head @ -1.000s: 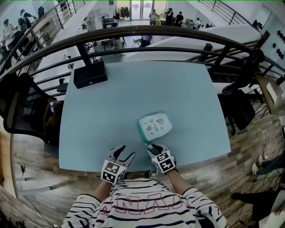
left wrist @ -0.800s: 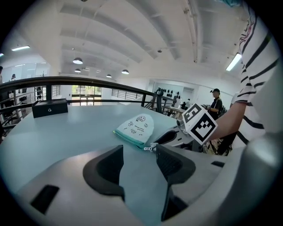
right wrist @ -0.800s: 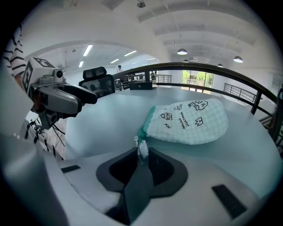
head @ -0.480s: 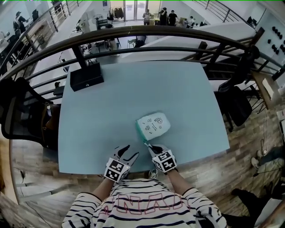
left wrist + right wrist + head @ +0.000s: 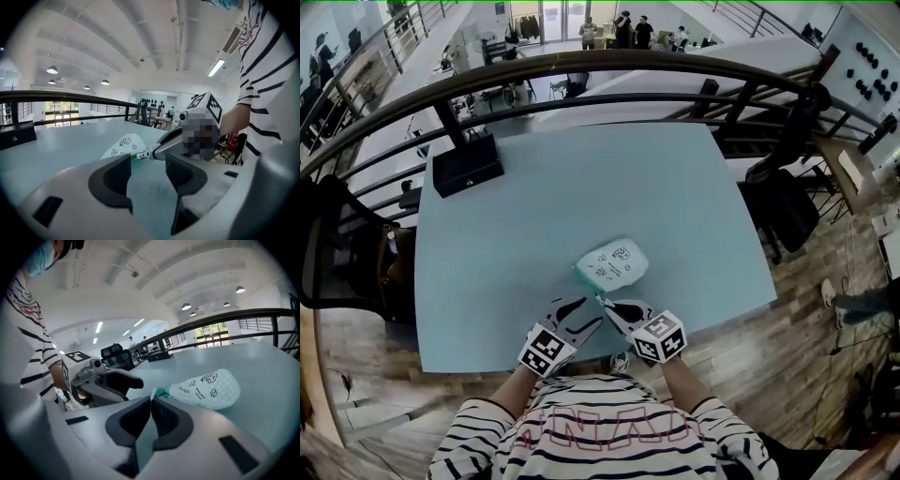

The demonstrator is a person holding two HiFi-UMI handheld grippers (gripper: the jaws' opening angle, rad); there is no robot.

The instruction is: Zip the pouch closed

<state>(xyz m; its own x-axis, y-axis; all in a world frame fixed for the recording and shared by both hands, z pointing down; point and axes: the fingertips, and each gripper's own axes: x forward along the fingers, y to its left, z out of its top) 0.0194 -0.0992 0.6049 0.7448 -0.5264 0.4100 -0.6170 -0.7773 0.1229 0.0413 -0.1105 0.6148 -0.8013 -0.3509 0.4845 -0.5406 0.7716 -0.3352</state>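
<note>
Bright, even light from ceiling lamps (image 5: 52,70) — soft shadows, strong fisheye bending, dark corners.

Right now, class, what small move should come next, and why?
Probably close the left gripper, open and empty, on the near end of the pouch: the right gripper pinches the zipper pull, so the pouch likely needs bracing.

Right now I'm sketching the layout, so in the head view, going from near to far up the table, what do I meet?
right gripper → pouch → black box → railing
</note>
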